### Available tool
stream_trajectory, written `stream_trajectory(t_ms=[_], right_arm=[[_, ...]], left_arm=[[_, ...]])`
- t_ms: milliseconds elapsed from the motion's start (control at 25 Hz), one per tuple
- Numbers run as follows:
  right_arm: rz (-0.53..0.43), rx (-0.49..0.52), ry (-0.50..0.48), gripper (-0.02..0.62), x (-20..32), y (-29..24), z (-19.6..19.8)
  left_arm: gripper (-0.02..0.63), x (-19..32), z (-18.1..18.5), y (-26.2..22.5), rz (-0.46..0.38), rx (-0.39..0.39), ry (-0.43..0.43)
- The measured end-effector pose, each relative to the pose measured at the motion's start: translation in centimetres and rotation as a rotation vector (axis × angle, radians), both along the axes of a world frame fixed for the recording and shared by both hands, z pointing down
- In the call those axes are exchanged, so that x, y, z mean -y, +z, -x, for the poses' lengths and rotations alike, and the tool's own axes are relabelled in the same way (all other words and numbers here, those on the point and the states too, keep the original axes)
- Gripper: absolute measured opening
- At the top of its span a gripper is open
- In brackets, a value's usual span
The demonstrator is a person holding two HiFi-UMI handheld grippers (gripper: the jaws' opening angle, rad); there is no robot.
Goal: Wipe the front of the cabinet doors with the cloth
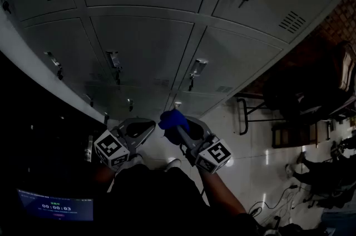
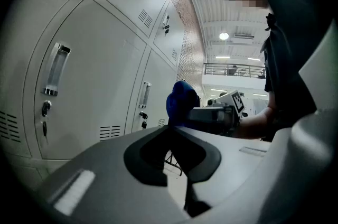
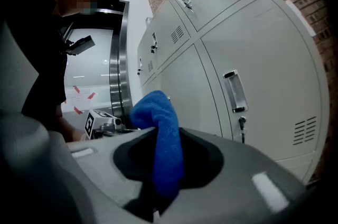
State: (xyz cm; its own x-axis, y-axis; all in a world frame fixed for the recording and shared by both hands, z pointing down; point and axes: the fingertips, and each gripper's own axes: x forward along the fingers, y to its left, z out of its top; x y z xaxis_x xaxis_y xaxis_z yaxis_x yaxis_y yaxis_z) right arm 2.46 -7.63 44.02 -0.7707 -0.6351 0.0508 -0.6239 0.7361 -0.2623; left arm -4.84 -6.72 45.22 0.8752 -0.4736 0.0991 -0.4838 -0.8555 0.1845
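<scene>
Cloth [image 3: 161,138], blue, is pinched in the closed jaws of the right gripper [image 1: 179,128], bunched end sticking up past them. Left gripper [image 1: 143,129] has its jaws drawn together on nothing, just beside the right one. Both are held low near the person's body, apart from the grey cabinet doors [image 1: 142,45]; cloth touches no door. No streaks or wet patches to tell a wiped door from an unwiped one. Judging by that, wiping not under way here, all door fronts likely left to do
</scene>
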Motion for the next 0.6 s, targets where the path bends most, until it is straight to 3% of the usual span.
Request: stream_trajectory(t_ms=[240, 600], right_arm=[[-0.037, 0.007, 0.049, 0.083, 3.8, -5.8, -2.4], [-0.118, -0.077, 0.187, 0.083, 10.8, -13.3, -6.2]], left_arm=[[0.002, 0.1, 0.6, 0.0, 0.003, 0.001, -0.008], [0.002, 0.1, 1.3, -0.1, 0.001, -0.005, -0.015]])
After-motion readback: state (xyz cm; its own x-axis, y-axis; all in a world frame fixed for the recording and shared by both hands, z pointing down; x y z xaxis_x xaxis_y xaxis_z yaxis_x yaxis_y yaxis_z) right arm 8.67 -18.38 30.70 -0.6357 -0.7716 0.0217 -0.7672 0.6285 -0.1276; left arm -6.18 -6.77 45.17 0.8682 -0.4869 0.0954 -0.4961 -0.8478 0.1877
